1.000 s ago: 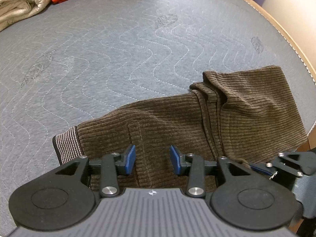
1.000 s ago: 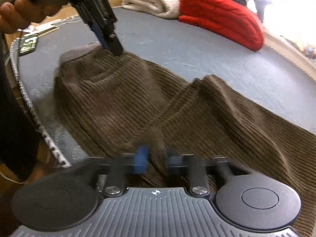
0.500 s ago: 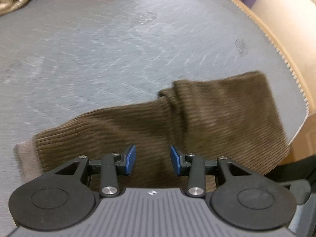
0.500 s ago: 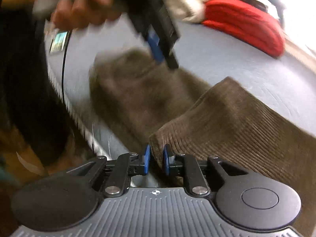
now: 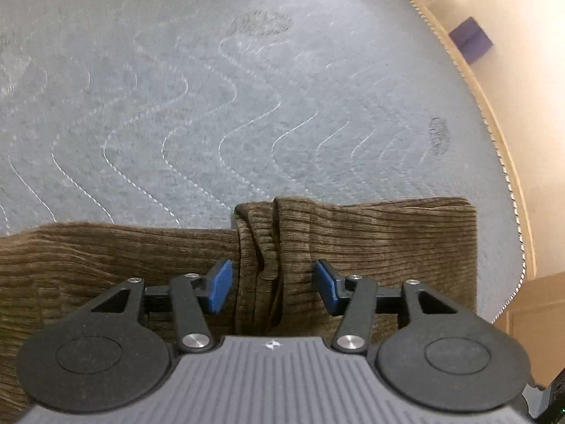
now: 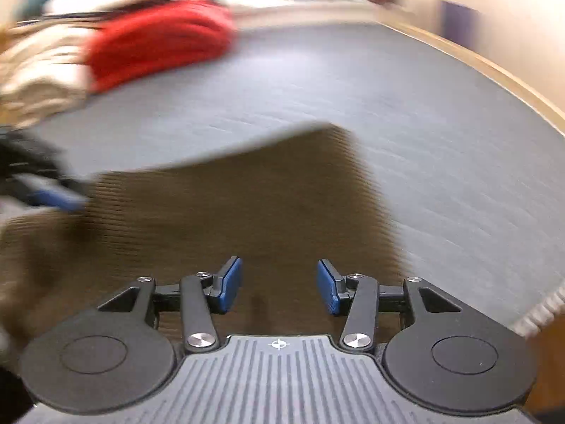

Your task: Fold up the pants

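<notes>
Both tools are opening above the brown corduroy pants (image 5: 370, 240) on the mattress (image 5: 212, 106): left tool (image 5: 272, 286) over a bunched fold, right tool (image 6: 279, 288) seemingly holding nothing

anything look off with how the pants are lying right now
Yes: the brown corduroy pants have a bunched ridge of fabric where one layer overlaps the other, so the fold is not flat there.

brown ribbed pants (image 5: 370, 240), grey wavy-stitch mattress (image 5: 212, 88), red cloth (image 6: 159, 39)
</notes>
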